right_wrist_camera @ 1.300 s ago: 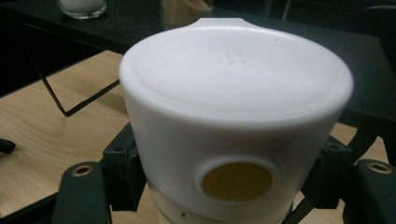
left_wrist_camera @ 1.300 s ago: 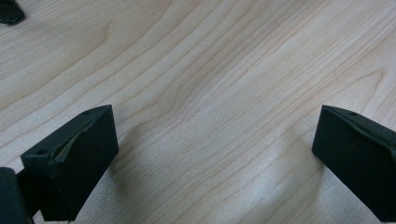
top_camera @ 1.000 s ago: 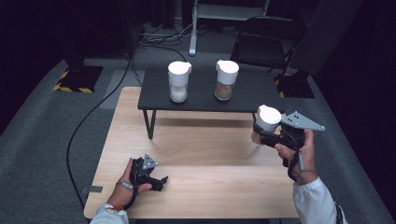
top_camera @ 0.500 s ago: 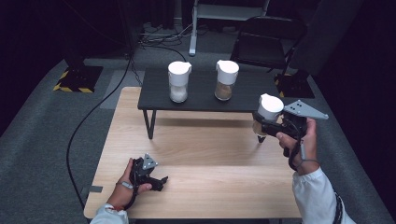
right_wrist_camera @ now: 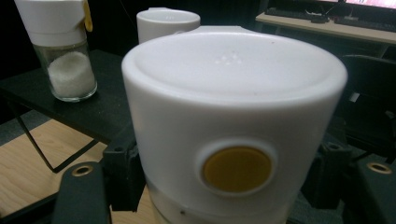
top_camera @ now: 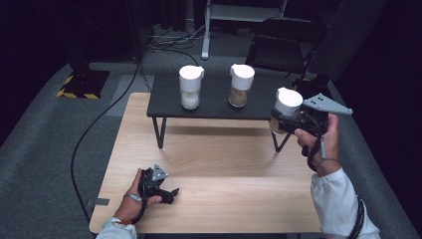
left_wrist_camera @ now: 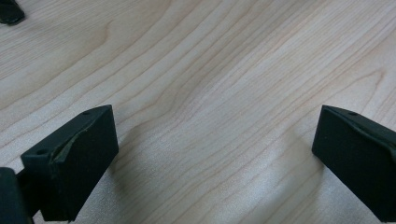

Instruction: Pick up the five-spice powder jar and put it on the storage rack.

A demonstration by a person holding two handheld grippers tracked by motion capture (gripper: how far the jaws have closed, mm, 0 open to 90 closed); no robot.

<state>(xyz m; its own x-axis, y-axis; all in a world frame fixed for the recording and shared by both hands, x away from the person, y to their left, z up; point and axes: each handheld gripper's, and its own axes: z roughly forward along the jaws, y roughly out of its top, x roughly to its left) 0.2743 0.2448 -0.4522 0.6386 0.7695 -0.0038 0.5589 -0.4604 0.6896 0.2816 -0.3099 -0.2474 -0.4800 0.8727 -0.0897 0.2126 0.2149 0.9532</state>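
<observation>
A white-lidded jar (right_wrist_camera: 233, 126) stood close before the camera, clamped between the black jaws of the right tool (right_wrist_camera: 224, 186), which pressed on its sides low down. A round yellow button (right_wrist_camera: 236, 169) sat on the front of its lid. Behind it, a glass jar of white grains (right_wrist_camera: 65, 51) with a white cap stood on the dark counter (right_wrist_camera: 100, 114), and a second white lid (right_wrist_camera: 166, 21) rose beyond. Below the dark counter's near edge lay a pale wooden counter (right_wrist_camera: 28, 172).
</observation>
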